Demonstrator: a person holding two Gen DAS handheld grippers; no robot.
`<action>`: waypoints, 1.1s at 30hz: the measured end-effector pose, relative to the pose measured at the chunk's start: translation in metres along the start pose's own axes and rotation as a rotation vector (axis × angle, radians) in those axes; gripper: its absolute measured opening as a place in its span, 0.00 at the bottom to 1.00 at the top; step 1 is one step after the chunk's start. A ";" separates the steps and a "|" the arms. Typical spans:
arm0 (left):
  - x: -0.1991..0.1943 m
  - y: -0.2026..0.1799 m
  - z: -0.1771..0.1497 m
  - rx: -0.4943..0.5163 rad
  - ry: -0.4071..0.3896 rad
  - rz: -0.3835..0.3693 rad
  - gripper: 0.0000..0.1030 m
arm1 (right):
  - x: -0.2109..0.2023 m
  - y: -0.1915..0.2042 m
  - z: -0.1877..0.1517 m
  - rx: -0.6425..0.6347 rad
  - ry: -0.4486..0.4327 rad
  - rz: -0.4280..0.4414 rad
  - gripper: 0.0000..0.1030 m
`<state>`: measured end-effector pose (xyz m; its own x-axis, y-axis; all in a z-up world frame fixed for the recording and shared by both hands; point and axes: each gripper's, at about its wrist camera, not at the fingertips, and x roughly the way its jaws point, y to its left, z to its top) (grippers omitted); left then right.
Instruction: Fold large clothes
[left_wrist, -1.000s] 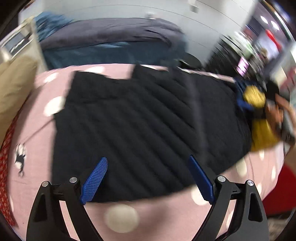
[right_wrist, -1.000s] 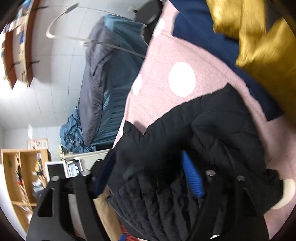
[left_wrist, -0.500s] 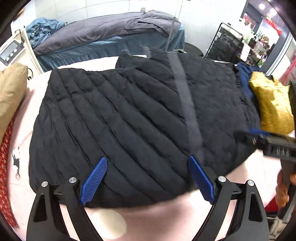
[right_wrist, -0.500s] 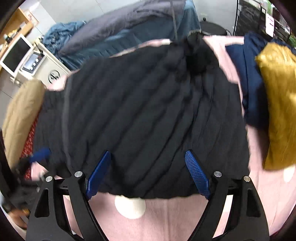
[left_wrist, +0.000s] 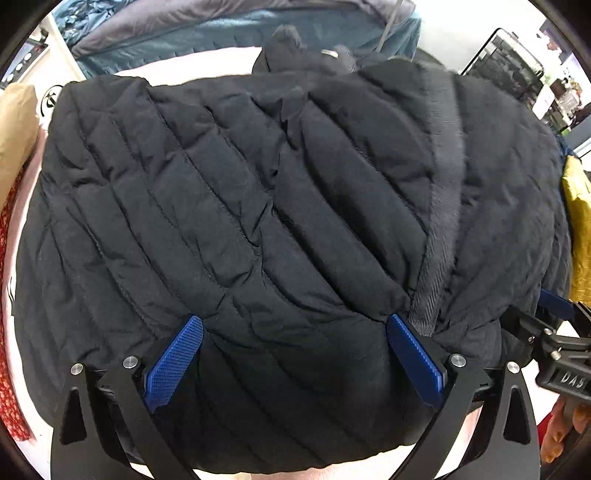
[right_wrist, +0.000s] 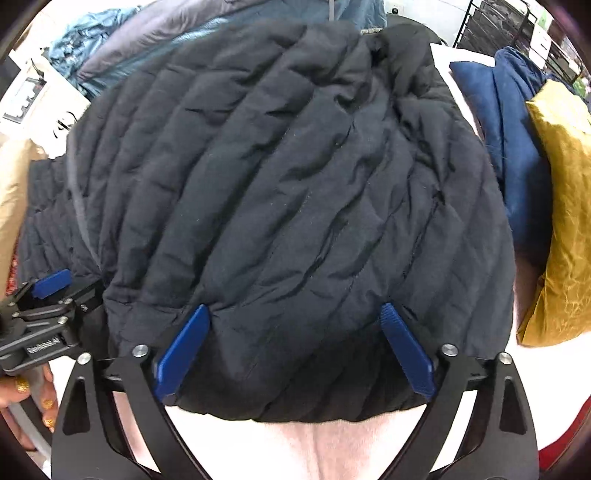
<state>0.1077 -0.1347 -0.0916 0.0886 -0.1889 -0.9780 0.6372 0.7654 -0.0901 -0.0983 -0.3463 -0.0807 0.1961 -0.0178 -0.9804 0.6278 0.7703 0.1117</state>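
A large black quilted puffer jacket lies spread on the pink bed cover and fills both views; it also shows in the right wrist view. My left gripper is open, its blue fingers low over the jacket's near hem, holding nothing. My right gripper is open too, its fingers spread over the near hem on the jacket's right side. Each gripper shows in the other's view: the right one at the right edge, the left one at the left edge.
A mustard cushion and a navy cloth lie right of the jacket. A tan pillow lies to the left. A blue-grey covered bed stands behind. The pink cover shows at the near edge.
Both grippers have come down close to the jacket's near hem. A second ago the right gripper was among the jacket's folds; the jacket now lies spread flat.
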 end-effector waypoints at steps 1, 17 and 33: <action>0.003 -0.001 0.002 0.001 0.012 0.008 0.95 | 0.004 0.001 0.000 -0.003 0.007 -0.012 0.94; 0.025 -0.026 0.004 0.026 0.008 0.083 0.96 | 0.030 0.008 -0.017 -0.024 -0.041 -0.030 0.95; -0.029 -0.031 -0.076 -0.004 -0.136 0.003 0.94 | -0.031 -0.010 -0.089 0.107 -0.188 0.077 0.95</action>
<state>0.0274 -0.1066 -0.0750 0.1939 -0.2682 -0.9437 0.6334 0.7688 -0.0884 -0.1774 -0.2970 -0.0654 0.3772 -0.0875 -0.9220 0.6800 0.7021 0.2115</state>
